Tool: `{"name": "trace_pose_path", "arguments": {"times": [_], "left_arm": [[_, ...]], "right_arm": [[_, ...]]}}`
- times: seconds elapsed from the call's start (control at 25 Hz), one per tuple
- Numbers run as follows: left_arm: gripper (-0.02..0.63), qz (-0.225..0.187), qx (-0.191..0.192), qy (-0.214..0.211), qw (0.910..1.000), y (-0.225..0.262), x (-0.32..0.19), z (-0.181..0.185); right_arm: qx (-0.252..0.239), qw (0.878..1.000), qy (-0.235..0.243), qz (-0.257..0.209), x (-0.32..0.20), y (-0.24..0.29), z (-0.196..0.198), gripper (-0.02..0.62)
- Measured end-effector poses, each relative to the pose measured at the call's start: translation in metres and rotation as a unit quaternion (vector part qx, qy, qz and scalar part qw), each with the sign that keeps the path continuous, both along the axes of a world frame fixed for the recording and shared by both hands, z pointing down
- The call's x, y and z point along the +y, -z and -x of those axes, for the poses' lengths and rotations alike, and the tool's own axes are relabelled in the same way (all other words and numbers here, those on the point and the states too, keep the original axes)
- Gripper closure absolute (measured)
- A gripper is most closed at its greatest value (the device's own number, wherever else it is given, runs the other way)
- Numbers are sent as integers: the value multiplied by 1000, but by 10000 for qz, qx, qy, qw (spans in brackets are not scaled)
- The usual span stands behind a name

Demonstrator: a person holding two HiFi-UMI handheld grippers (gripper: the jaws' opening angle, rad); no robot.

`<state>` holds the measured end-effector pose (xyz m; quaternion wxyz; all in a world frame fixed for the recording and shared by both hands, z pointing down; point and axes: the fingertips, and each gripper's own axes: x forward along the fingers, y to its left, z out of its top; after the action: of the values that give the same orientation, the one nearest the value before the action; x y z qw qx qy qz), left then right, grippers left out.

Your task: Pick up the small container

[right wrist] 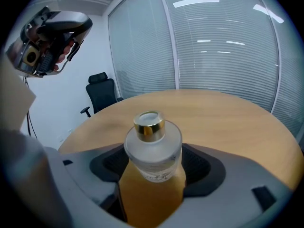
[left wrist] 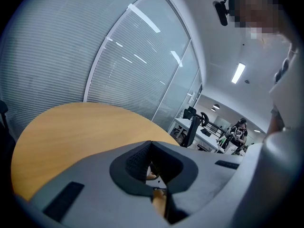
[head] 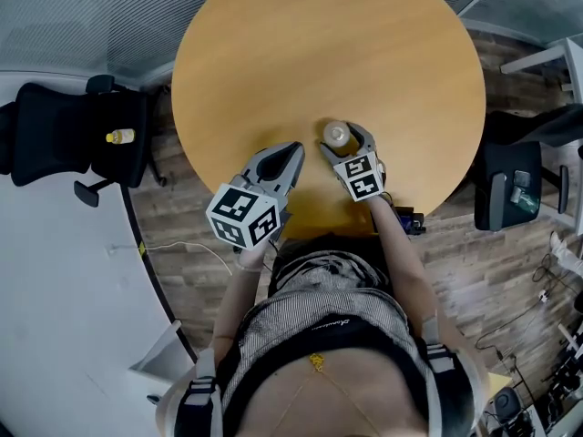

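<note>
Wide bare tabletop beyond — only the bottle and left tongs crowd the near edge.

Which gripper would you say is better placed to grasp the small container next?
Right. The right gripper has its jaws apart around the small container; the left gripper is shut, off to one side.
</note>
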<state>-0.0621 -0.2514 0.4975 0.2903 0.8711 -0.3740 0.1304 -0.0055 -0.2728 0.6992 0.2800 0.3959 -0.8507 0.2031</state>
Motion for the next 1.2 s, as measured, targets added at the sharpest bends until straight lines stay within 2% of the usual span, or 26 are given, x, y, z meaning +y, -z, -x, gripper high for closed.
{"name": "trace_pose_path", "arguments": {"times": [0.2, 0.56, 0.88, 1.2], "left_arm": [[601, 15, 2, 16, 10000, -1, -1, -2], [601, 6, -3, 32, 10000, -1, -5, 0], [601, -38, -5, 59, 10000, 2, -1, 0], [601, -128, -18, 143, 9998, 8, 2, 5]], "right_arm": [[-52, 9996, 23, -280, -7, 1, 4, 258], [-16, 9990, 135, -426, -10, -5, 8, 259], [84, 9980, 356, -517, -11, -3, 7, 259], [159, 9983, 370, -421, -8, -6, 5, 259]]}}
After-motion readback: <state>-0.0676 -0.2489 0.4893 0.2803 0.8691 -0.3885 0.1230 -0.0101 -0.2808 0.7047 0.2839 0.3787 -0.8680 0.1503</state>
